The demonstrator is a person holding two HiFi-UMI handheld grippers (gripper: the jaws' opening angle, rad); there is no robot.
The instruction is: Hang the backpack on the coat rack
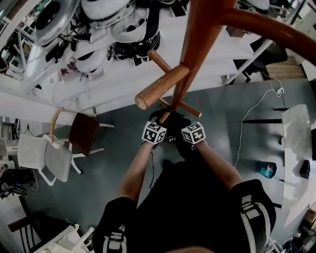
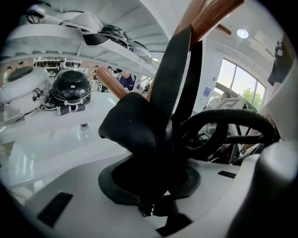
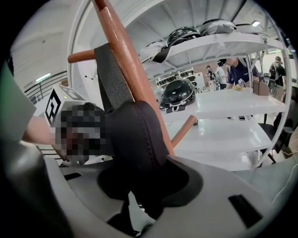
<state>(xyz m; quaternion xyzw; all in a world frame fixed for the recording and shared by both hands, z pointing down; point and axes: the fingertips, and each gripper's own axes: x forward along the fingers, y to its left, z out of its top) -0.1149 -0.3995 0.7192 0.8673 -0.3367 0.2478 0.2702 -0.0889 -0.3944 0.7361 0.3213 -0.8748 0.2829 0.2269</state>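
From above, a wooden coat rack pole (image 1: pixel 197 44) with a thick peg (image 1: pixel 163 85) rises over both grippers. The black backpack (image 1: pixel 173 121) hangs against the pole between my left gripper (image 1: pixel 157 129) and right gripper (image 1: pixel 190 129). In the left gripper view, a black strap (image 2: pixel 172 79) runs up to the pole (image 2: pixel 209 14), and its padded end (image 2: pixel 135 135) lies between the parted jaws of the left gripper (image 2: pixel 153 186). The right gripper (image 3: pixel 139 195) also stands parted around a padded strap (image 3: pixel 139 139) beside the pole (image 3: pixel 125 60); light shows beside the strap.
White shelves with helmets (image 1: pixel 103 20) stand behind the rack. A brown chair (image 1: pixel 84 132) and a white chair (image 1: pixel 44 155) are on the grey floor at left. A white table (image 1: pixel 296 133), a white cable (image 1: pixel 247 118) and a teal object (image 1: pixel 267 170) lie right. People stand far off (image 3: pixel 237 69).
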